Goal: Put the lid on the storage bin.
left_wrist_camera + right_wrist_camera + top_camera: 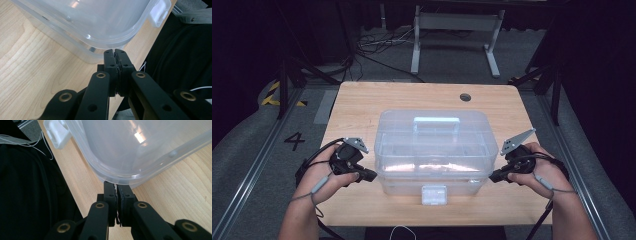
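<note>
Wooden table [362, 100], light grain, with a clear plastic storage box [432, 150] sitting centre, slightly toward the near edge. Box long axis runs left-right across the table; lid is on, carry handle [436, 123] on top along the same axis, white latch [434, 194] at mid front facing the person. Left gripper [371, 175] at the box's near-left corner, right gripper [493, 176] at the near-right corner, so the box lies inboard and forward of both, roughly symmetric; neither hand clearly nearer. In the left gripper view the jaws are pressed together with nothing between them, tips [115, 52] just under the lid rim [112, 45] at the rounded corner, touching or nearly so, can't tell which. Right gripper view mirrors it: jaws closed empty, tips [115, 185] tucked right below the corner rim [120, 178]. My read: both are staged to push up under the lid lip at the two front corners, latch probably needs dealing with first.
</note>
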### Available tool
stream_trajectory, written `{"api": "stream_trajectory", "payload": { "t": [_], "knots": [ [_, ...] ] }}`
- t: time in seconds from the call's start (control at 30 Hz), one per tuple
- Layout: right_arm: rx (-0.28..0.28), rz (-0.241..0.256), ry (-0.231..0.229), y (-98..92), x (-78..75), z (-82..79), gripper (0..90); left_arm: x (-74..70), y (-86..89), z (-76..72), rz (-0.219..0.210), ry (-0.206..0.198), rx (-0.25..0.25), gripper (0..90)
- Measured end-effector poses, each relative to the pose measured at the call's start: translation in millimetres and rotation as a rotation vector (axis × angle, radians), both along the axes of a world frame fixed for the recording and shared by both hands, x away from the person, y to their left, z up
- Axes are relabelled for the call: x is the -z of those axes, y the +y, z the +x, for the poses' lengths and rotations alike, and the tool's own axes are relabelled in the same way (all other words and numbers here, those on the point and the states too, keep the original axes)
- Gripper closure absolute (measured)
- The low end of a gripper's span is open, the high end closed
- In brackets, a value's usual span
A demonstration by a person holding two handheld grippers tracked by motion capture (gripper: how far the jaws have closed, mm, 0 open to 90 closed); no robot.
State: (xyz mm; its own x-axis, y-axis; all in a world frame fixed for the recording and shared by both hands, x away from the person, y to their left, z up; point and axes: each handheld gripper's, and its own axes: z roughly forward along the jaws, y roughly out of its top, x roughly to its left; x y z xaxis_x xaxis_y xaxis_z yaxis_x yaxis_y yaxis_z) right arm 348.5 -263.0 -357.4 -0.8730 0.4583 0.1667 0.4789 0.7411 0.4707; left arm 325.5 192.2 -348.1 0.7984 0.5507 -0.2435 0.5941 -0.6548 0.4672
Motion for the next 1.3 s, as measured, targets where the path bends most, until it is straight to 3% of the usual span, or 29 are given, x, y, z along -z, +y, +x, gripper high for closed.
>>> {"api": "stream_trajectory", "payload": {
  "t": [0.33,0.4,0.6,0.77,1.03,1.17,1.3],
  "knots": [
    [-0.009,-0.076,0.004,0.5,3.5,0.0,87.4,1.7,1.2,0.3,0.012,0.015,0.002,88.5],
    [-0.001,-0.071,0.001,-0.8,3.1,0.2,87.5,1.4,2.7,0.5,0.006,0.013,-0.005,88.4],
    [-0.008,-0.045,0.003,-1.7,1.6,-0.6,87.6,1.0,4.1,1.0,-0.004,0.006,-0.019,87.4],
    [-0.001,-0.021,-0.011,-4.7,-2.4,-0.5,87.1,-3.8,11.3,0.7,-0.038,-0.038,-0.061,85.8],
    [0.021,0.077,-0.087,-17.8,-20.2,-0.4,86.0,-8.9,20.6,-2.1,-0.106,-0.101,-0.132,83.7],
    [0.036,0.108,-0.101,-23.0,-24.5,1.5,85.5,-8.5,23.7,-3.5,-0.112,-0.116,-0.150,82.3],
    [0.077,0.157,-0.150,-28.5,-30.6,4.1,84.6,-7.9,29.3,-4.4,-0.120,-0.131,-0.184,81.8]
  ]
}}
